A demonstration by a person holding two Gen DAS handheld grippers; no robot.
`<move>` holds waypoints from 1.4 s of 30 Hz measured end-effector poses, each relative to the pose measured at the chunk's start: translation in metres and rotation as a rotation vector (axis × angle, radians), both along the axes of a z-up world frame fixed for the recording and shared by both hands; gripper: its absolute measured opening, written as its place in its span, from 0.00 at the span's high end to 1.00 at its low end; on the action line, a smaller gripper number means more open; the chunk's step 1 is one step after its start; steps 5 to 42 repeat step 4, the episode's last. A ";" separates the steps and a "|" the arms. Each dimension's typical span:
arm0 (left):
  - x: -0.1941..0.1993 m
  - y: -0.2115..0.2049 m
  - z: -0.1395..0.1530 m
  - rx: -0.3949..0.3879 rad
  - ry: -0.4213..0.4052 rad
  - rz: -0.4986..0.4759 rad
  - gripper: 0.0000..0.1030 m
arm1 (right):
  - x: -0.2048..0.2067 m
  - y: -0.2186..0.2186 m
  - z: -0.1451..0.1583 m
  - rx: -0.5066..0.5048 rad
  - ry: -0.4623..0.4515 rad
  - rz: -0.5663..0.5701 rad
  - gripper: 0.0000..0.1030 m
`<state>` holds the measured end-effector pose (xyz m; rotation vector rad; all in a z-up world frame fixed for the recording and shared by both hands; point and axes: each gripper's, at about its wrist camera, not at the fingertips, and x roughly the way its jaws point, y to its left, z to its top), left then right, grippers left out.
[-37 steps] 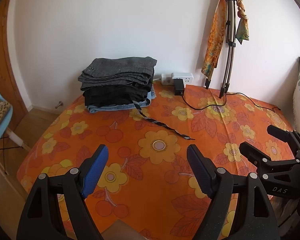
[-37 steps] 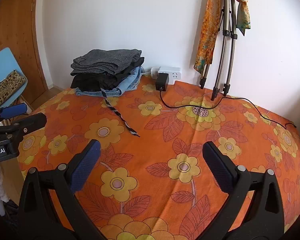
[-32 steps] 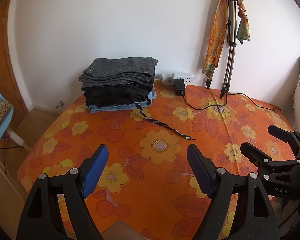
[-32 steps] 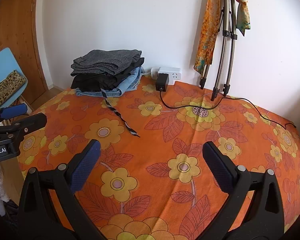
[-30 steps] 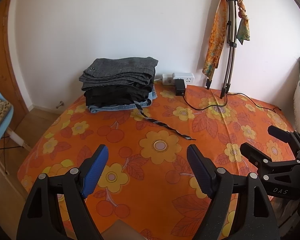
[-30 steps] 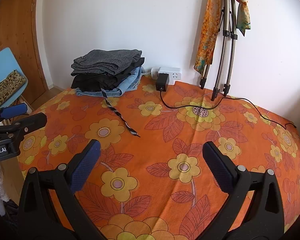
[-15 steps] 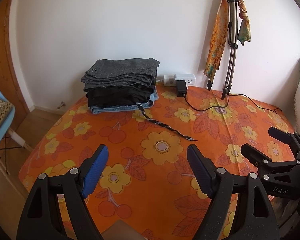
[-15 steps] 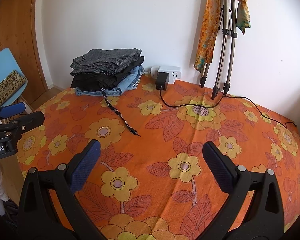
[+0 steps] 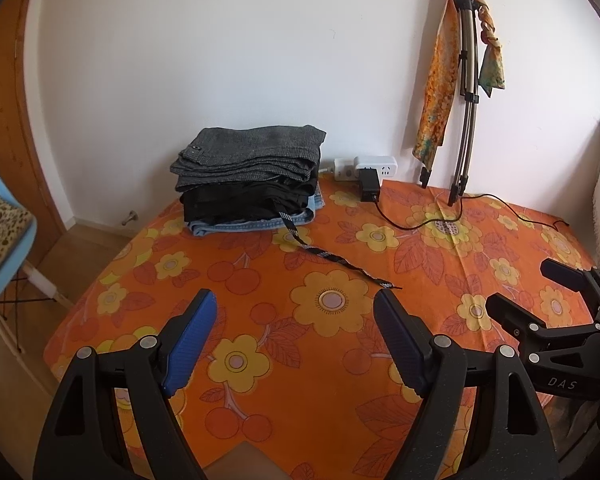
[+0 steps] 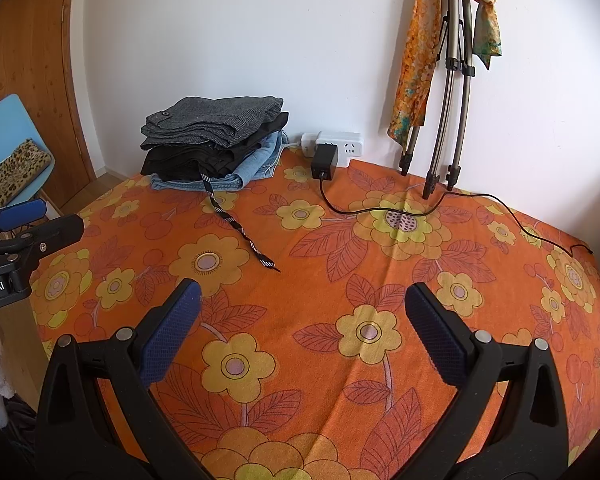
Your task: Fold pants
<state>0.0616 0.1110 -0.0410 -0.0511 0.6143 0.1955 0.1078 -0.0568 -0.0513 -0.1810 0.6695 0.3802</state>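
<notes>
A stack of folded pants (image 9: 250, 176) sits at the far left of the table by the wall: grey on top, black in the middle, blue jeans at the bottom; it also shows in the right wrist view (image 10: 216, 140). A striped drawstring (image 9: 332, 258) trails from the stack across the cloth. My left gripper (image 9: 294, 322) is open and empty over the near table edge. My right gripper (image 10: 302, 312) is open and empty beside it, also seen from the left wrist view (image 9: 540, 284).
The table wears an orange flowered cloth (image 10: 380, 260). A white power strip with a black adapter (image 10: 332, 150) and its cable (image 10: 480, 200) lie at the back. A tripod with scarves (image 10: 448, 80) leans on the wall. A blue chair (image 10: 12, 152) stands left.
Both grippers stay open and empty. The left wrist view has shifted slightly, the stack sitting a touch lower and to the right in it.
</notes>
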 end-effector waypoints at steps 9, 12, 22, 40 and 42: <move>0.002 0.001 -0.001 -0.006 0.009 0.001 0.22 | 0.000 0.000 0.000 0.000 -0.001 -0.002 0.00; 0.002 0.001 -0.001 -0.006 0.009 0.001 0.22 | 0.000 0.000 0.000 0.000 -0.001 -0.002 0.00; 0.002 0.001 -0.001 -0.006 0.009 0.001 0.22 | 0.000 0.000 0.000 0.000 -0.001 -0.002 0.00; 0.002 0.001 -0.001 -0.006 0.009 0.001 0.22 | 0.000 0.000 0.000 0.000 -0.001 -0.002 0.00; 0.002 0.001 -0.001 -0.006 0.009 0.001 0.22 | 0.000 0.000 0.000 0.000 -0.001 -0.002 0.00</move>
